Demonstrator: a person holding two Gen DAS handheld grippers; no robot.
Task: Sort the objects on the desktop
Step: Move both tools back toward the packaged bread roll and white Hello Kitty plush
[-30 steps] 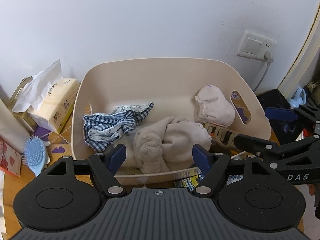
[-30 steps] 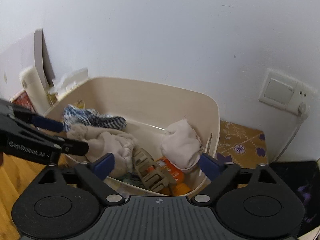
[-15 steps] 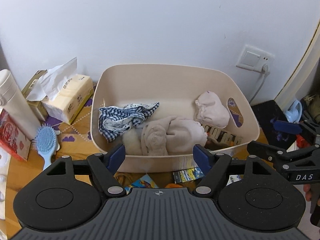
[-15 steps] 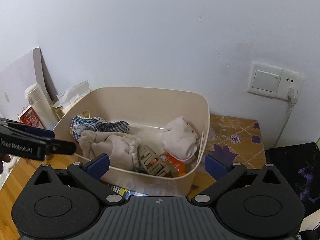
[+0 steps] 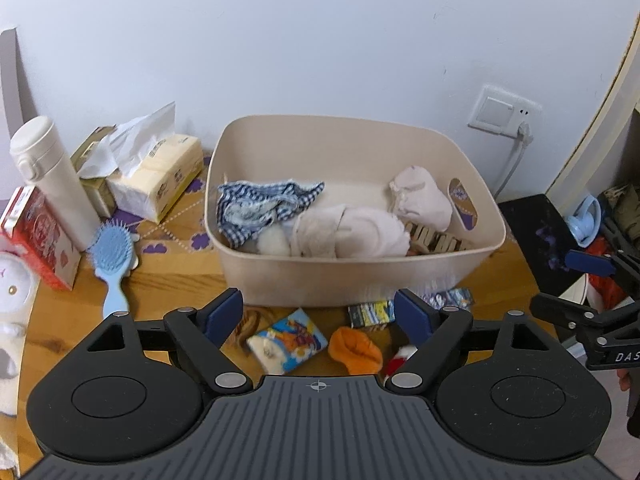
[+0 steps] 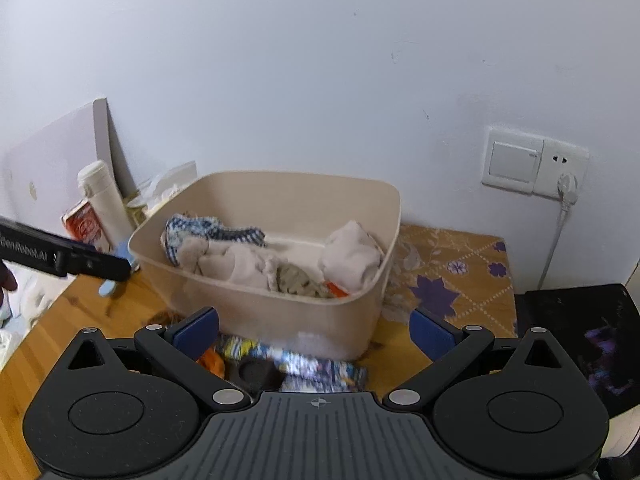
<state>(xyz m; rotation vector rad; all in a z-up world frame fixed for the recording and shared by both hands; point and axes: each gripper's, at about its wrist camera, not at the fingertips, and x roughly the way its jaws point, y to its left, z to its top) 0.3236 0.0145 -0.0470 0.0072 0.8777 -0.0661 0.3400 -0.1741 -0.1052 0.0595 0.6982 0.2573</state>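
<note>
A beige plastic bin (image 5: 360, 280) (image 6: 280, 308) stands on the wooden table against the wall. It holds a blue checked cloth (image 5: 260, 204), beige towels (image 5: 352, 232), a pale cloth bundle (image 5: 420, 196) and a tan hair claw (image 5: 436, 240). In front of it lie a colourful card pack (image 5: 288, 340), an orange cloth (image 5: 354, 350), small packets (image 5: 370, 314) and a foil packet (image 6: 320, 372). My left gripper (image 5: 319, 314) is open and empty, above these items. My right gripper (image 6: 314, 330) is open and empty, in front of the bin.
Left of the bin are a tissue pack (image 5: 156, 176), a white flask (image 5: 48, 180), a red box (image 5: 36, 236) and a blue hairbrush (image 5: 114, 264). A wall socket (image 6: 532, 164) and a black object (image 6: 580, 336) are at the right.
Both grippers have drawn back and up from the bin. The small items on the table in front of it have come into view. Both grippers stayed open.
</note>
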